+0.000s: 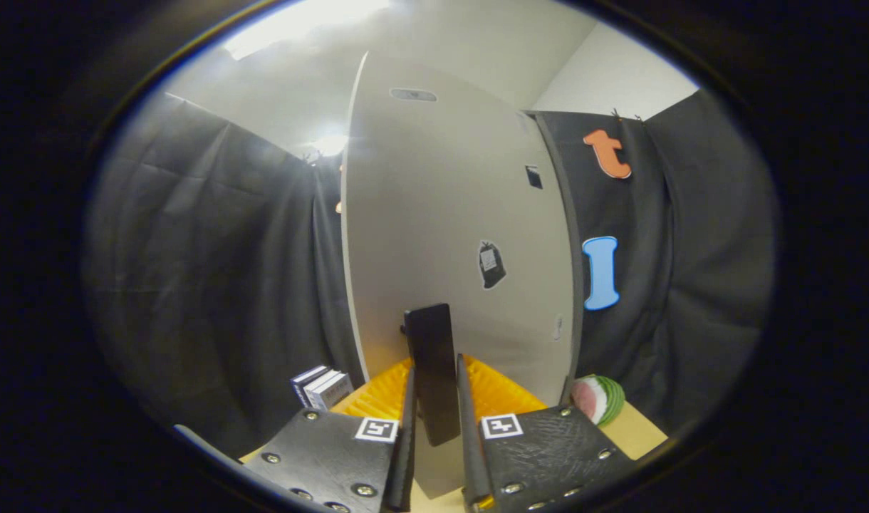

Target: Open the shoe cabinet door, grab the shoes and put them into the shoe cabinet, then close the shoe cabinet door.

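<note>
Gripper view: gripper (434, 388) fingers clamped around cabinet door (449, 214) handle (432, 370).

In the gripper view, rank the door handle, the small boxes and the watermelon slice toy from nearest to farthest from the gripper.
1. Door handle: between the fingers of the gripper, on the cabinet door.
2. Small boxes and watermelon slice toy: boxes off the left finger, slice off the right, both beyond the tips; too close to rank.
</note>
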Demonstrator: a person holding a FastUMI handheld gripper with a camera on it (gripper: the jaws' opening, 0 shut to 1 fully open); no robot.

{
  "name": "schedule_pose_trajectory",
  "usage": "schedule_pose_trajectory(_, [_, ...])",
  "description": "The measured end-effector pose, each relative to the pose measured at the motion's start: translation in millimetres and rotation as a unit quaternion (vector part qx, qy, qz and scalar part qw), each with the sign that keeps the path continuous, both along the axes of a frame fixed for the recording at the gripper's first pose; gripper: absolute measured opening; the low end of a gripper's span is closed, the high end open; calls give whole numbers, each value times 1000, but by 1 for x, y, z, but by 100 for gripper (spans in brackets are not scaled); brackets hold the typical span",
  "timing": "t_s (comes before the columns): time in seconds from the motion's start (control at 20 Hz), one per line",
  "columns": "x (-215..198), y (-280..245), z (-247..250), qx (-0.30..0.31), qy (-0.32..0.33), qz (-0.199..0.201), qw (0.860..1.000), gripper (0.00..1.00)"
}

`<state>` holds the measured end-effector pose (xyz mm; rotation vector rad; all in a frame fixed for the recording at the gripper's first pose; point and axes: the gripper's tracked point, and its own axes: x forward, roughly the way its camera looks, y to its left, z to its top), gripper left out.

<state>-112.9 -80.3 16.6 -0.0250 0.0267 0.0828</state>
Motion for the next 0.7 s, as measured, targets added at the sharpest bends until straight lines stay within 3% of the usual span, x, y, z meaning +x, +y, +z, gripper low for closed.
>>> schedule_pose_trajectory(0.7, [-29, -67, 4, -1, 4, -82, 997, 28])
